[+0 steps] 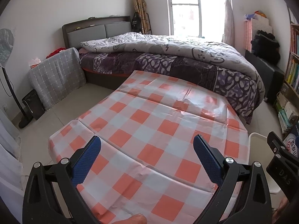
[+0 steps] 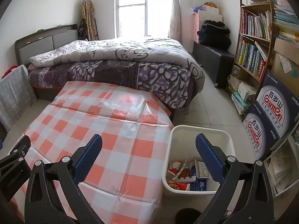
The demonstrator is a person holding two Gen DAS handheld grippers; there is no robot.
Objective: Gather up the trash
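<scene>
- Blue textured pads on black frames, nearest in both views: left gripper (image 1: 147, 147) spread wide, nothing between the fingers, hovering over the near part of the checked cloth.
- Right gripper (image 2: 149, 145) likewise spread wide and empty-handed, left finger over the cloth's right edge, right finger over the bin.
- Orange-and-white checked tablecloth (image 1: 149, 123) covering a table, creased along fold lines, bare of any objects in both views.
- White plastic bin (image 2: 173, 130) on the floor just beside the table's right edge, rim below the tabletop.
- Trash (image 2: 186, 175) lying in the bin's bottom: red-and-white wrappers, a blue carton, a printed packet, heaped against one another.
- Dark boxes (image 2: 271, 110) with red lettering stacked to the right of the bin.
- Bed (image 2: 115, 63) beyond the table's far edge, purple patterned sheet under a grey cartoon-print quilt, dark headboard at far left.
- Bookshelf (image 2: 252, 43) at right, packed with books, well apart from the table.
- Bright window (image 2: 132, 9) on the far wall, plaid coat hanging to its left.
</scene>
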